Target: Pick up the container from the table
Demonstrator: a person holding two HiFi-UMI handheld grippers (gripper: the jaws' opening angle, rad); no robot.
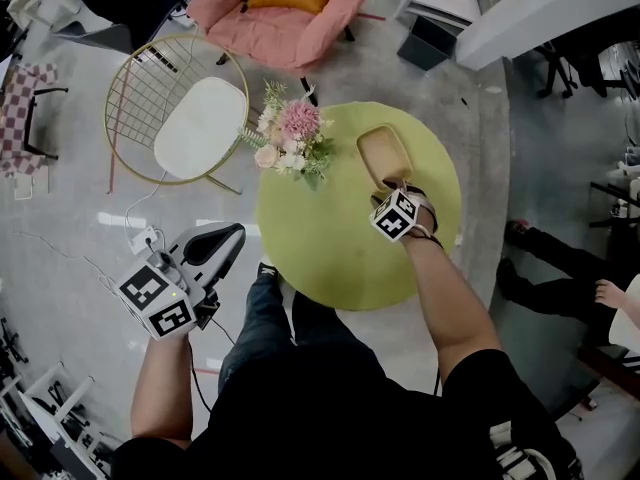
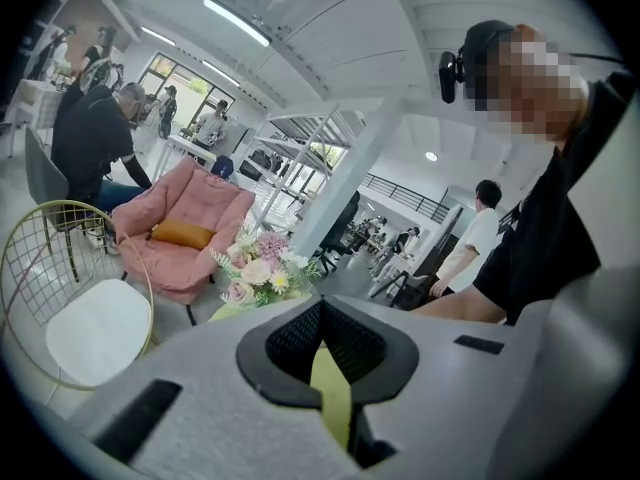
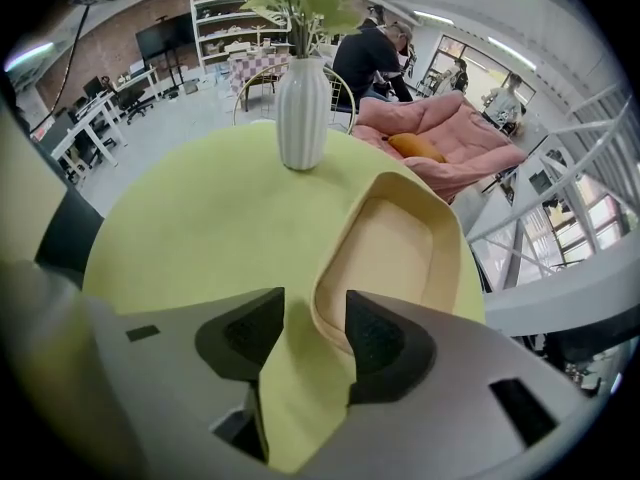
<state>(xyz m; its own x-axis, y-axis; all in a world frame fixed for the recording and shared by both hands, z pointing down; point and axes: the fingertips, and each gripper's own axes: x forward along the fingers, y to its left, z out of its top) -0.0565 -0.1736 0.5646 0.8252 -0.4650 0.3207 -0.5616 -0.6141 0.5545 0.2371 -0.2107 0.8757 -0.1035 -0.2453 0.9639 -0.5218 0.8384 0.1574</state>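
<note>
Above green table [image 1: 330, 258], right hand-held gripper [image 3: 315, 320] gapes astride container [image 3: 400, 253] rim

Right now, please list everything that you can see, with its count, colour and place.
table: one, yellow-green, round, centre
container: one, beige, empty, on the table's far right part
vase of flowers: one, white vase, pink and cream blooms, table's far left edge
wire chair: one, gold with white seat pad, left of table
armchair: one, pink with orange cushion, beyond the table
bystander: one, dark trousers, at the right edge
left gripper: one, grey, shut and empty, over the floor at left
right gripper: one, grey, open, jaws astride the container's near rim
</note>
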